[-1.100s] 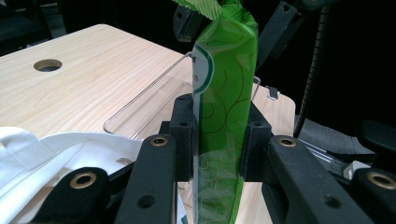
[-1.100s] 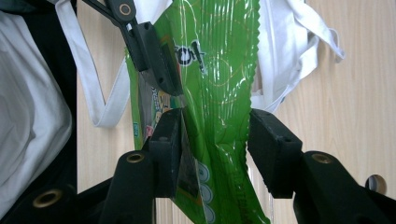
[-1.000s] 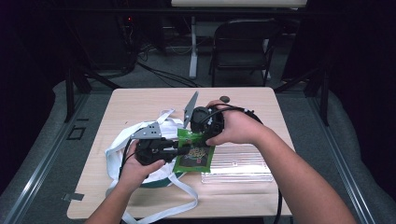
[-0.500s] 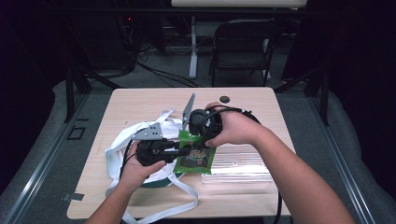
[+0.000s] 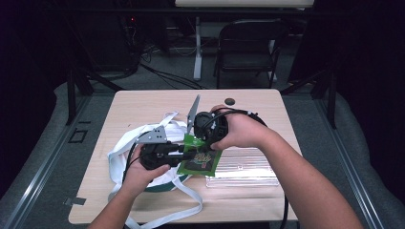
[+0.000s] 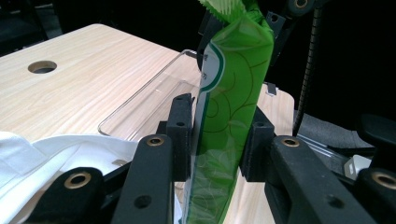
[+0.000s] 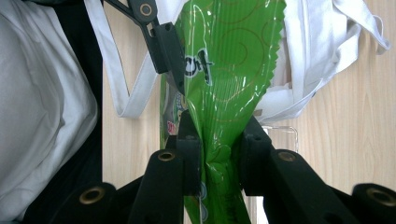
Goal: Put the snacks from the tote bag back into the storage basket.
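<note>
A green snack packet [image 5: 203, 161] is held above the table between both grippers. My left gripper [image 5: 179, 151] comes in from the left, shut on the packet [image 6: 233, 60] with a pad on each face. Its jaws have just eased a touch wider, with the packet still between them [image 6: 219, 114]. My right gripper [image 5: 201, 142] points down from above. Its jaws have just been closing and now pinch the crinkled packet [image 7: 229, 46] between the pads [image 7: 219, 121]. One of the left gripper's fingers [image 7: 163, 42] also shows on the packet in the right gripper view.
A white cloth bag [image 5: 124, 157] with long straps lies under the left hand. A clear plastic tray [image 5: 243, 167] sits on the wooden table [image 5: 143, 102] to the right. The table has a small round hole [image 5: 230, 101] near its far edge. A chair [image 5: 248, 47] stands beyond the table.
</note>
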A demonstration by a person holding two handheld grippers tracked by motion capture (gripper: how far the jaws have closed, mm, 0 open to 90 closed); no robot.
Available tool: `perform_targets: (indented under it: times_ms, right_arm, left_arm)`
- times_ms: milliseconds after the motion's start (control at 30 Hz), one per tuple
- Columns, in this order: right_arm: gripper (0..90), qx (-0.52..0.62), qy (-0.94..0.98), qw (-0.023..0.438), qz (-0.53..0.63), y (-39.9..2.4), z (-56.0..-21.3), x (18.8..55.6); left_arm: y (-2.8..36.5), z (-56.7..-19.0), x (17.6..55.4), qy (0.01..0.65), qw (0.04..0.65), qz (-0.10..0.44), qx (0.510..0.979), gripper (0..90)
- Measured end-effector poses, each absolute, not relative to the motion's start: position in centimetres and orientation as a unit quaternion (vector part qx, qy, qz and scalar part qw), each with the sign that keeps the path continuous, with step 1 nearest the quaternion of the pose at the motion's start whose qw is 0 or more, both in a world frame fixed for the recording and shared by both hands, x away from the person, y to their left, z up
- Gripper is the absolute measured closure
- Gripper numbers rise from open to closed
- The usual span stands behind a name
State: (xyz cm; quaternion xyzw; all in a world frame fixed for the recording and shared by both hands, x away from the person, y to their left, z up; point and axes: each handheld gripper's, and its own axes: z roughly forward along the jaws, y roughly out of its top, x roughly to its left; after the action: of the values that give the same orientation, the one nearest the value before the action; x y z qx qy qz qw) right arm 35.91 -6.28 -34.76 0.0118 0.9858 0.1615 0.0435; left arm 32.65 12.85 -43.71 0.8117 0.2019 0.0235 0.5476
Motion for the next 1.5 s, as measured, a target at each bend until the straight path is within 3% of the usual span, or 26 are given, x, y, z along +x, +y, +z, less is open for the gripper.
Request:
perform_targets:
  times_ms: [800, 1500]
  right_arm:
    - [74.8, 0.005, 0.988, 0.060, 0.142, -6.5, -34.3, 35.8]
    - [74.7, 0.016, 0.989, 0.076, 0.126, -7.5, -33.9, 36.2]
  left_arm:
    - [13.0, -43.8, 32.9, 0.217, 0.550, 0.021, 0.806, 60.7]
    - [13.1, -44.0, 33.0, 0.226, 0.546, 0.023, 0.807, 60.6]
